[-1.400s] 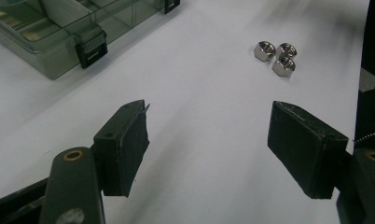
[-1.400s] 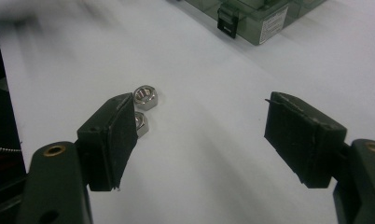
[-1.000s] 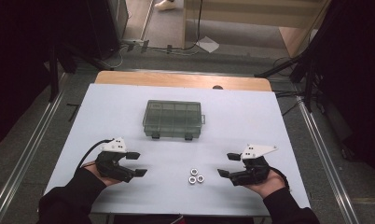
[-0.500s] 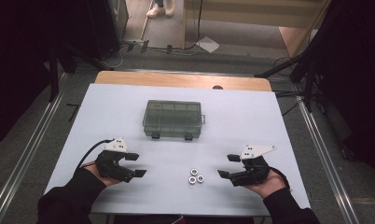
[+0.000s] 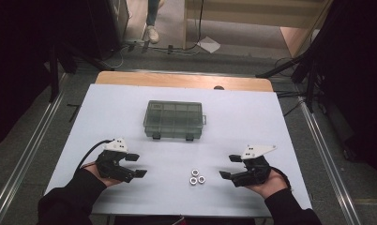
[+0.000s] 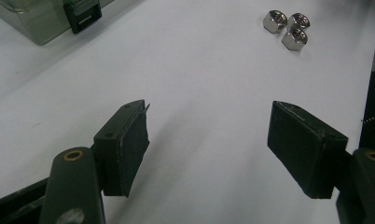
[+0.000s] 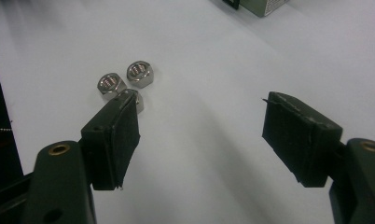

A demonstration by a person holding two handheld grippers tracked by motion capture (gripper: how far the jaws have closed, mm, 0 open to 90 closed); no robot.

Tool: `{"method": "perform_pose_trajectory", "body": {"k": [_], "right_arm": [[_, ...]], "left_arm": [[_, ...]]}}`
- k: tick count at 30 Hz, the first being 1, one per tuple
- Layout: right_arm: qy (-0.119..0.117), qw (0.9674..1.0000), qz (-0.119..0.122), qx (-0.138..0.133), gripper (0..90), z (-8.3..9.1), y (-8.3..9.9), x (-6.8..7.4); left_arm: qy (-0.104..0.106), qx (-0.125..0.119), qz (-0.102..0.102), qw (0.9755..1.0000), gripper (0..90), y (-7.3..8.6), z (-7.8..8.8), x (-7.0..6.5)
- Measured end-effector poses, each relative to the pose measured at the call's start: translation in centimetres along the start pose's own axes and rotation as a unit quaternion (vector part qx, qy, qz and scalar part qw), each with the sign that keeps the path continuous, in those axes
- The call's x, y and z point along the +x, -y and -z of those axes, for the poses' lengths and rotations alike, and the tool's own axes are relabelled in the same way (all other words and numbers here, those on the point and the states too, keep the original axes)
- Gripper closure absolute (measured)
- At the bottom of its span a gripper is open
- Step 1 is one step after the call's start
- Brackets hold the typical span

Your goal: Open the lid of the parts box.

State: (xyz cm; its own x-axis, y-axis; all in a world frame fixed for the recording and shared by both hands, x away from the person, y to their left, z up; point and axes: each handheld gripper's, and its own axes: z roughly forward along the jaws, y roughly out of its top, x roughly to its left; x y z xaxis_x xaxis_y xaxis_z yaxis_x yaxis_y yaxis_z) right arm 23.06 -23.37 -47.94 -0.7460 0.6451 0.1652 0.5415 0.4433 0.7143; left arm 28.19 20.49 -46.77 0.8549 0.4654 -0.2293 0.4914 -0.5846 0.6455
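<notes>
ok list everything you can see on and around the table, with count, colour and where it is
shiny steel hex nuts: three, silver, clustered touching at the table's near edge, between the grippers
clear plastic compartment box: one, grey-green with black latches, lid shut, table centre
white table sheet: one, white, covering the table
wooden table edge: one, light brown, far side
paper sheet: one, white, on the floor beyond the table
left gripper: one, black, jaws open, near left
right gripper: one, black, jaws open, near right

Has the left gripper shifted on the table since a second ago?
No. The left gripper sits at the same spot relative to the closed compartment box and the three nuts, jaws open over bare table.
</notes>
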Motion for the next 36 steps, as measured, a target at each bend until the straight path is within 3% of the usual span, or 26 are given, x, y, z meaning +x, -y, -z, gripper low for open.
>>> {"method": "perform_pose_trajectory", "body": {"k": [18, 22, 36], "right_arm": [[0.001, 1.0000, -0.006, 0.002, 26.3, -0.1, -0.1, -0.1], [0.001, 1.0000, -0.009, -0.004, 26.4, -0.2, -0.3, -0.2], [0.001, 0.9999, -0.016, -0.005, 27.1, -1.1, -1.0, -0.3]], "left_arm": [[-0.010, -0.001, 0.007, 0.9999, 28.7, 0.0, 0.2, 0.0], [-0.012, -0.016, 0.014, 0.9997, 28.7, 0.0, 0.3, 0.2], [-0.027, -0.025, 0.029, 0.9989, 28.7, -0.3, 0.4, 0.7]]}}
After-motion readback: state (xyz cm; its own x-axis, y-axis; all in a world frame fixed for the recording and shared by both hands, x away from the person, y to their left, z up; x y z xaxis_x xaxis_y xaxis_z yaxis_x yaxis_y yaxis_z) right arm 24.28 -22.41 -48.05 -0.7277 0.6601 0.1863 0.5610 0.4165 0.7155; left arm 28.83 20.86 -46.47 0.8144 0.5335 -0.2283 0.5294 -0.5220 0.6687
